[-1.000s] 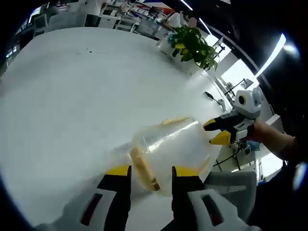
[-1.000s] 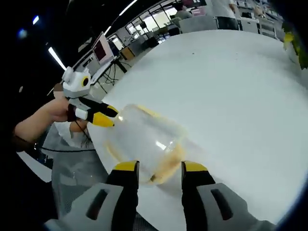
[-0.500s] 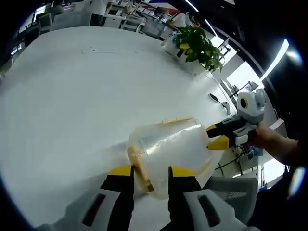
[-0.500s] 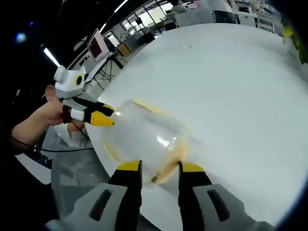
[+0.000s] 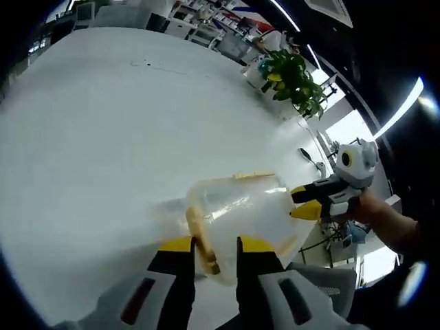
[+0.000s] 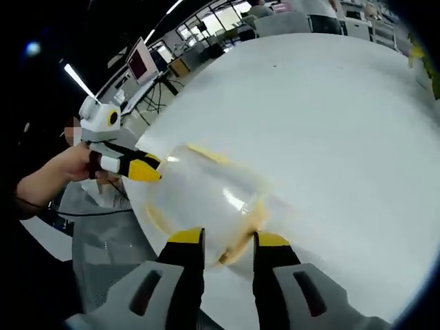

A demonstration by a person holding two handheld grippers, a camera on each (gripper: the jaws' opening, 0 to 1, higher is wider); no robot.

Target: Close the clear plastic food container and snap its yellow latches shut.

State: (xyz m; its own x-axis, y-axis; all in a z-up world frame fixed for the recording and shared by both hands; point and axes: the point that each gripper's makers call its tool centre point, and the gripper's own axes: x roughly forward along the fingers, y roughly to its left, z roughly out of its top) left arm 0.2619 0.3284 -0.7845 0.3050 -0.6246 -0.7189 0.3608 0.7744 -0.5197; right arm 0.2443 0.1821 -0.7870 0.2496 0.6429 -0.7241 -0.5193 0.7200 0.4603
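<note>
Container at table edge, tongs around latch.

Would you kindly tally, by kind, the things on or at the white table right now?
Clear plastic food container: 1
Grippers, the left gripper and the right gripper: 2
Potted plant: 1
Total: 4

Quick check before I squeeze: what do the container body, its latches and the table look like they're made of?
Container: clear, glossy plastic, apparently thin; the table shows through it and highlights streak its wall. Yellow latch: opaque yellow, probably harder plastic, matte. Table: smooth white top, likely laminate, with a soft sheen; the exact material is unclear.
</note>
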